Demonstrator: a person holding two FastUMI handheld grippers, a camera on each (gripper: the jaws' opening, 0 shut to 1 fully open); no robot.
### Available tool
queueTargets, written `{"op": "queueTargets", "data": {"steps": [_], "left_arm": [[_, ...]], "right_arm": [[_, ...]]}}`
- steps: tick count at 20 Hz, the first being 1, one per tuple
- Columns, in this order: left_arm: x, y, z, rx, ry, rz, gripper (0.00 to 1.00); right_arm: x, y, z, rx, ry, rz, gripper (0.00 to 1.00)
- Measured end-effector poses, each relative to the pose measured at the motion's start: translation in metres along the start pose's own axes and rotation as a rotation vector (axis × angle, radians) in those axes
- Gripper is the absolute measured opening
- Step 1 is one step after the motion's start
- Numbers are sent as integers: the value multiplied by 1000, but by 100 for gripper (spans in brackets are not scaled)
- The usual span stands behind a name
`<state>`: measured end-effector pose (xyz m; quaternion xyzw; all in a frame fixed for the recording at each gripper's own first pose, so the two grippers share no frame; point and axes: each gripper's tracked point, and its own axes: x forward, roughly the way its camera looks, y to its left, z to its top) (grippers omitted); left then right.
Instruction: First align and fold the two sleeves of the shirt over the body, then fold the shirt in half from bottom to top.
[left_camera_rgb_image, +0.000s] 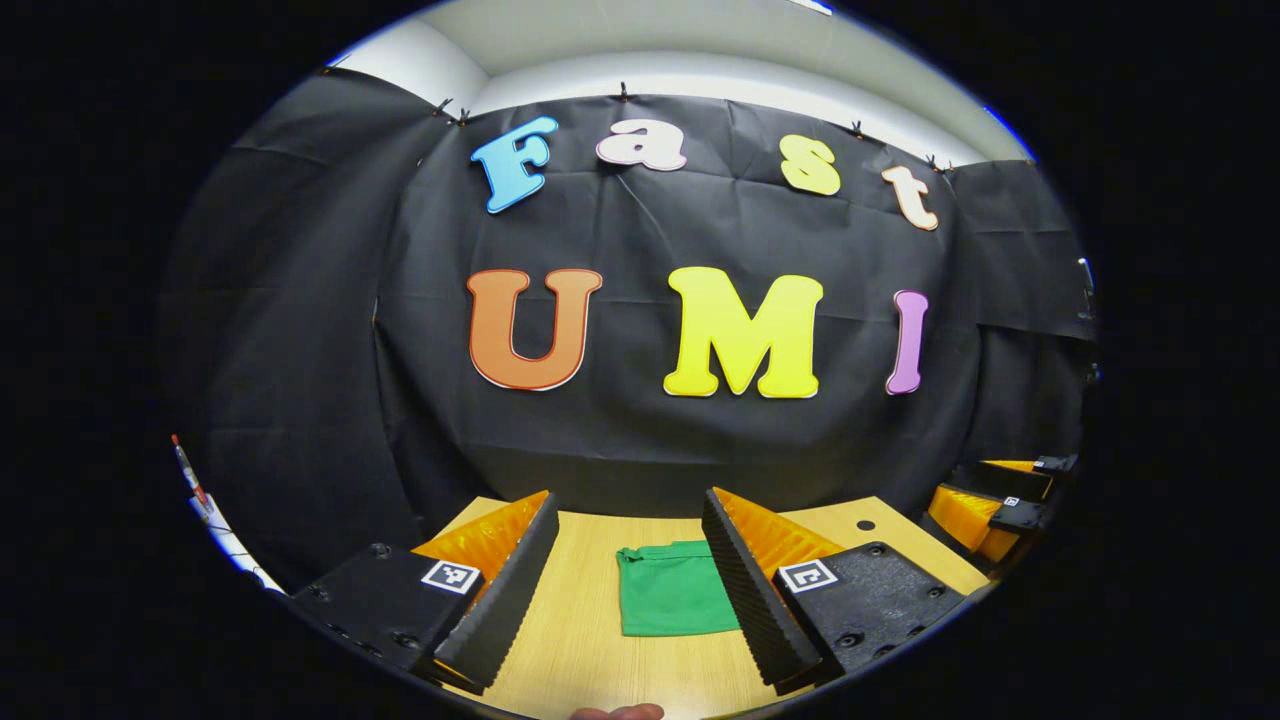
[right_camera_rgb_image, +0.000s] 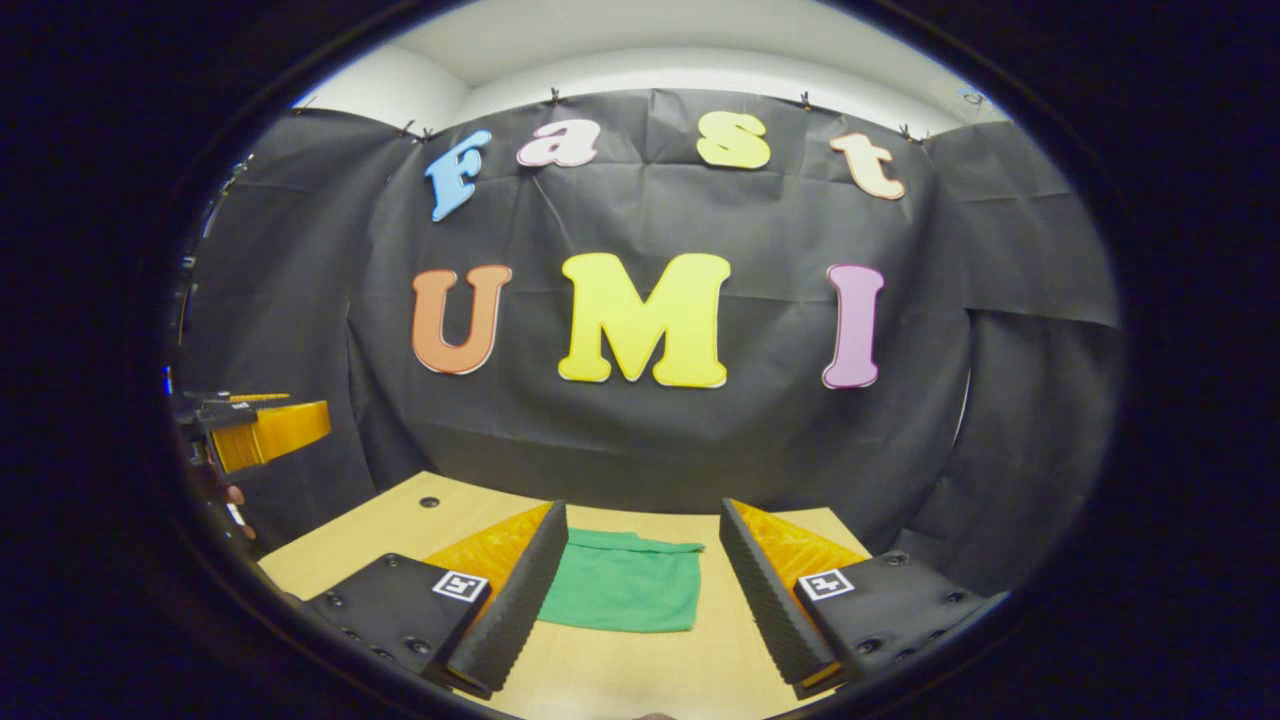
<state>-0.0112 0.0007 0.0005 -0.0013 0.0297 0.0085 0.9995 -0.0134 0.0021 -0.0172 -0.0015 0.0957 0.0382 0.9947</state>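
Note:
The green shirt (left_camera_rgb_image: 672, 590) lies folded into a small flat rectangle on the wooden table (left_camera_rgb_image: 590, 640). In the left gripper view my left gripper (left_camera_rgb_image: 632, 590) hovers open above the table, the shirt seen between its fingers and partly hidden by the right one. In the right gripper view the green shirt (right_camera_rgb_image: 622, 592) lies ahead on the table (right_camera_rgb_image: 400, 530), and my right gripper (right_camera_rgb_image: 643, 590) is open above it, holding nothing. The right gripper (left_camera_rgb_image: 990, 505) shows at the far right edge of the left gripper view, and the left gripper (right_camera_rgb_image: 255, 425) at the left edge of the right gripper view.
The black cloth wall (left_camera_rgb_image: 640, 420) stands close behind the table's far edge. A small round hole (left_camera_rgb_image: 865, 524) sits in the tabletop near the back right. A bit of a hand (left_camera_rgb_image: 620, 712) shows at the bottom edge. A white object (left_camera_rgb_image: 215, 520) leans at the far left.

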Motion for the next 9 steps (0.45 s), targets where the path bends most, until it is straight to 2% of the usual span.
{"op": "queueTargets", "data": {"steps": [5, 9], "left_arm": [[-35, -3, -10, 32, -16, 12, 93], [-46, -10, -15, 45, -6, 11, 93]], "right_arm": [[-40, 11, -14, 0, -4, 21, 94], [-52, 12, -22, -4, 3, 18, 96]]}}
